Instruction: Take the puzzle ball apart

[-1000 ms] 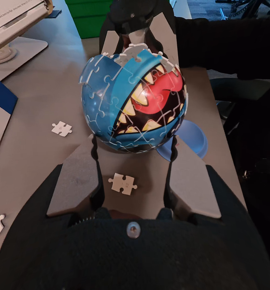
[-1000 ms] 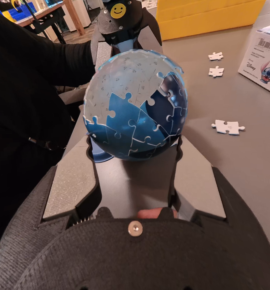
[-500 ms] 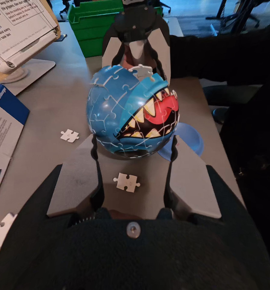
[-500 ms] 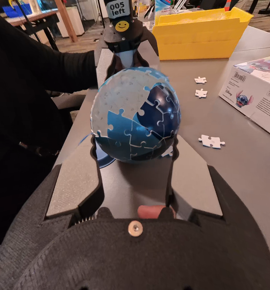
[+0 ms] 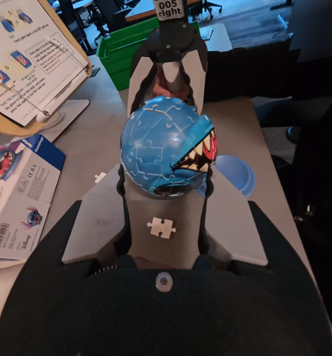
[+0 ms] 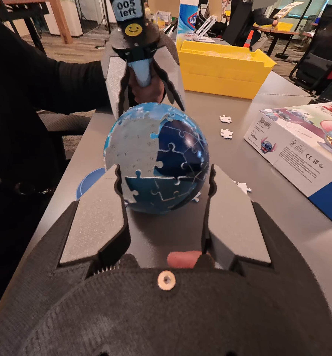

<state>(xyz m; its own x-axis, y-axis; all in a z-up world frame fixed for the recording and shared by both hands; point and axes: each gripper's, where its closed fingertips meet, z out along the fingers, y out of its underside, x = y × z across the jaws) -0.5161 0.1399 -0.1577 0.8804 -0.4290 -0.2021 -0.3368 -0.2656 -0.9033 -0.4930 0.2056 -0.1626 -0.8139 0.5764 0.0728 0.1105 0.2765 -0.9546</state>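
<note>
Puzzle ball (image 5: 167, 148) at frame centre is mostly intact, few loose pieces (image 5: 161, 227) on table (image 5: 95, 158); left claw (image 5: 164, 183) and right claw (image 6: 164, 180) both spread wide, empty

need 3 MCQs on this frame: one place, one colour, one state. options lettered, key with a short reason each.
1. Where is the puzzle ball?
A. on the grey table, between both grippers
B. inside the yellow bin
C. on the puzzle box

2. What colour is the bin behind the right gripper?
A. red
B. green
C. white

3. How is the left gripper?
A. shut on a loose piece
B. open, fingers flanking the ball
C. out of view

Key: A, the ball sits on the table with a gripper at each side; B, the left wrist view shows it green; B, its fingertips stand wide apart.
</note>
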